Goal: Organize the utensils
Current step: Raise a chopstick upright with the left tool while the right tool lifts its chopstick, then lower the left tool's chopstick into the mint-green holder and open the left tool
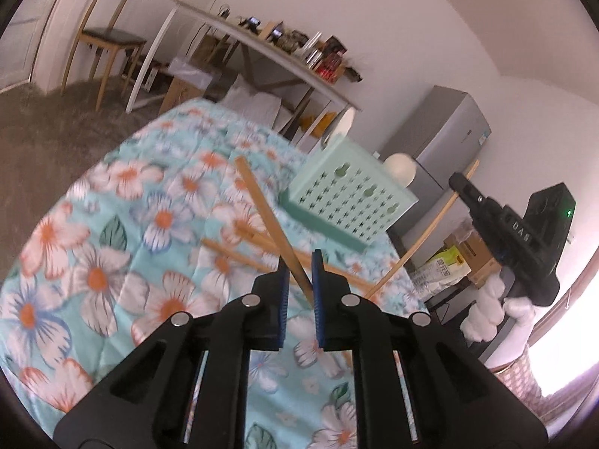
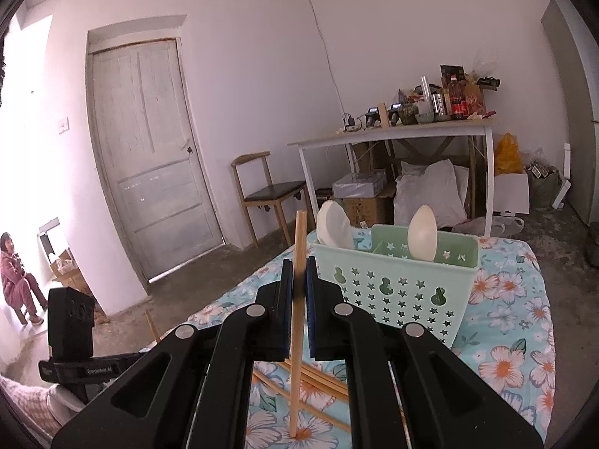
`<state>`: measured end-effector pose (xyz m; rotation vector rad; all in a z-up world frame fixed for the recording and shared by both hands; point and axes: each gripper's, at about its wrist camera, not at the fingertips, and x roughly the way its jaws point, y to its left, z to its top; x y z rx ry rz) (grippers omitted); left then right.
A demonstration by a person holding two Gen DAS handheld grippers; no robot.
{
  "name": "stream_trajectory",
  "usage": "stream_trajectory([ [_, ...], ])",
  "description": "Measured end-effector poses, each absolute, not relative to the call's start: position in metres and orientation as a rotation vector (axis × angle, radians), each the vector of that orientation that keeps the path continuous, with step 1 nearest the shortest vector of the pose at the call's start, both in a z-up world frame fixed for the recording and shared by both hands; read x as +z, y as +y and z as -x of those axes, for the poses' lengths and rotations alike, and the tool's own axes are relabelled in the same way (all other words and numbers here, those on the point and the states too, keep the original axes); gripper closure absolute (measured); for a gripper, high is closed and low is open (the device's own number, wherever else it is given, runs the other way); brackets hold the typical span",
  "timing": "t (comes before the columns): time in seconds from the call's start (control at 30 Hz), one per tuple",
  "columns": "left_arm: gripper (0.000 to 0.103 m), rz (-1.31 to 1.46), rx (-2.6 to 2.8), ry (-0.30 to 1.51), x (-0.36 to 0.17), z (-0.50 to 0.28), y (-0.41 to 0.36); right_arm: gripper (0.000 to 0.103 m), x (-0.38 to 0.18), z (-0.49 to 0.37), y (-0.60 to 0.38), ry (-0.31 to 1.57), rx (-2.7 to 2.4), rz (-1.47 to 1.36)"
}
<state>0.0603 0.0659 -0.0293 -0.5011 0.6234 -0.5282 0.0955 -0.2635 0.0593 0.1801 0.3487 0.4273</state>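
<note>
My right jaws clench a slim wooden chopstick upright at frame centre; my left jaws grip another chopstick. The mint perforated plastic basket holds two white spoons. Loose chopsticks lie on the floral cloth.

A pale green basket with star and gourd cutouts stands upright on the flowered cloth. Two white spoons stand in it, bowls up. One wooden chopstick stands nearly upright at the basket's 9 o'clock. Another chopstick slants toward 11 o'clock. More loose chopsticks lie crossed on the cloth.
</note>
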Motion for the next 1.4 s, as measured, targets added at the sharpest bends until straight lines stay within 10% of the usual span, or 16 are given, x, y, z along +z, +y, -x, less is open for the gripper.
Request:
stream_trajectory([
  [0.93, 0.098, 0.478, -0.653, 0.156, 0.164, -0.133, 0.033, 0.096, 0.103, -0.052, -0.316, 0.113, 0.440, -0.296],
  [1.4, 0.098, 0.417, -0.642, 0.332, 0.111, -0.237, -0.066, 0.096, 0.108, -0.056, -0.333, 0.108, 0.417, -0.302],
])
